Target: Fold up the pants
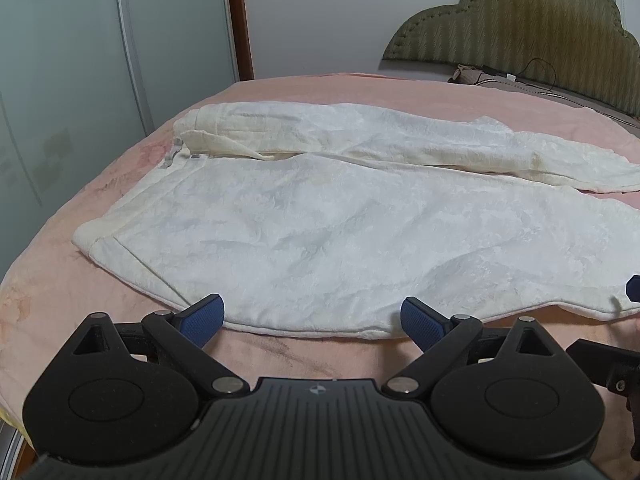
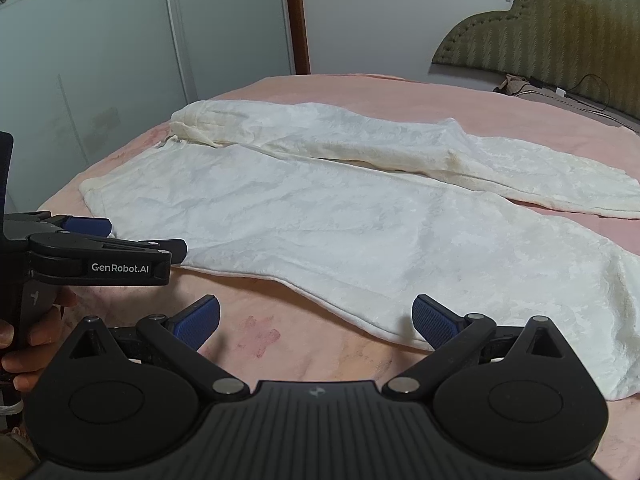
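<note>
White fleecy pants [image 1: 320, 220] lie spread flat on a pink bed [image 1: 280, 356], waistband at the left and both legs running to the right; they also show in the right wrist view [image 2: 340, 220]. My left gripper [image 1: 314, 320] is open and empty, its blue pads just over the near edge of the near leg. My right gripper [image 2: 316, 320] is open and empty, its right pad at the near leg's edge, its left pad over bare bedding. The left gripper also shows from the side in the right wrist view [image 2: 120, 240], by the waistband corner.
A padded olive headboard [image 1: 520, 32] stands at the back right, with cables and a small item [image 1: 480, 74] at its foot. Frosted wardrobe doors [image 1: 100, 80] line the left side. The bed's pink sheet [image 2: 260, 336] has a reddish stain near my right gripper.
</note>
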The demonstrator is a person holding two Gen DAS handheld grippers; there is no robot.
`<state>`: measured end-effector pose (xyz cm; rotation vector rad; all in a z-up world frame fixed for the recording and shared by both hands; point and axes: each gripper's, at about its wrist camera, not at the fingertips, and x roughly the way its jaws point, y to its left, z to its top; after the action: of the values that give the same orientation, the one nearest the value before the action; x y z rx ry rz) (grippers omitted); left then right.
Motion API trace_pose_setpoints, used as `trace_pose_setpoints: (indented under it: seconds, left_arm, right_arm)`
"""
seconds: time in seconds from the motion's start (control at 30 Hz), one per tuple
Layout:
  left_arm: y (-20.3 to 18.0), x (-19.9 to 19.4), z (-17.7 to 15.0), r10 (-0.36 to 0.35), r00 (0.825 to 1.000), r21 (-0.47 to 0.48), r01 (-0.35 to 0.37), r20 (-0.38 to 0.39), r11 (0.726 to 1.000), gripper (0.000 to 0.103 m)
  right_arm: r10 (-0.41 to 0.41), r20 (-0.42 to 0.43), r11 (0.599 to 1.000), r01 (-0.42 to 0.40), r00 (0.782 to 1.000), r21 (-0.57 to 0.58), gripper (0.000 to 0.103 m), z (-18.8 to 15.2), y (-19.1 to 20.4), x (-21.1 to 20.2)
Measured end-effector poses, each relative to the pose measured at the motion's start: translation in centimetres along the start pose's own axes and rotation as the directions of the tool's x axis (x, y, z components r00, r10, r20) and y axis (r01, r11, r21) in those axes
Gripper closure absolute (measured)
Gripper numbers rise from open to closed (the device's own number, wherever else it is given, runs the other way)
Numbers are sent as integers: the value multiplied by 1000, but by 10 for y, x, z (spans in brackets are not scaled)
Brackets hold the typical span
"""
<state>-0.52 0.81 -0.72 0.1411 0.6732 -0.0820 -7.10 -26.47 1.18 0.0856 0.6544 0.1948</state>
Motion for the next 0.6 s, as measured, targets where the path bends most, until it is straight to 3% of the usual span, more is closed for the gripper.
trace_pose_setpoints:
  seconds: [0.47, 0.6]
  left_arm:
    - [3, -1, -1, -10, 1000, -2, 10, 0, 1000, 6]
    - [10, -5, 13, -18, 999, -13, 19, 41, 1000, 6]
  right_arm:
    - [6, 1, 1000, -6, 1000, -1, 0, 0, 0, -1]
    - [45, 54, 999, -45, 998, -11, 0, 4, 0, -11]
